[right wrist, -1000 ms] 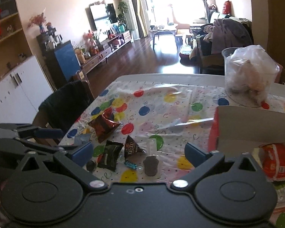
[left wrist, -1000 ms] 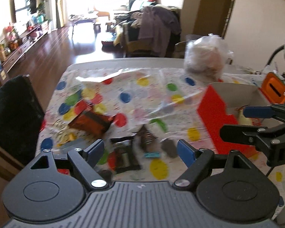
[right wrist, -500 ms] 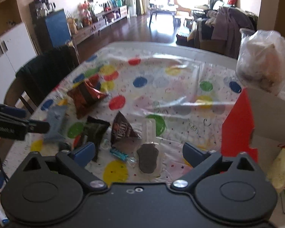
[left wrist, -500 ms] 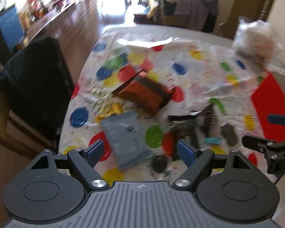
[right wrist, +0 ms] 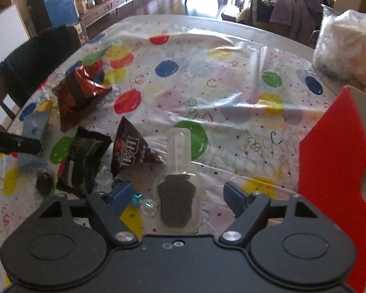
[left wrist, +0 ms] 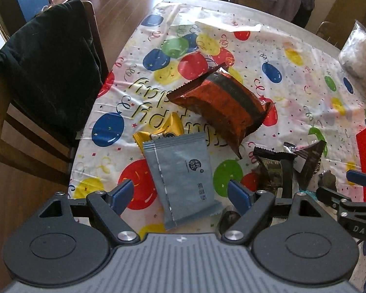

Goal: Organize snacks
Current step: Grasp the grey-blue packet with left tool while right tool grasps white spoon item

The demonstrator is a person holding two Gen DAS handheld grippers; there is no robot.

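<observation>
Left view: your left gripper (left wrist: 180, 193) hangs open over a flat grey sachet (left wrist: 183, 178); pads clear of it. A yellow pack (left wrist: 163, 129) peeks out behind it, beside a crinkly orange-brown pouch (left wrist: 219, 105), all on the glossy balloon-print cloth (left wrist: 292, 73).

Right view: your right gripper (right wrist: 175, 195) is closing around a clear-wrapped dark lolly (right wrist: 177, 207), seemingly not pinching yet. The red box (right wrist: 336, 151) stands right, contents hidden; a triangular brown pack (right wrist: 131, 149) lies left.
</observation>
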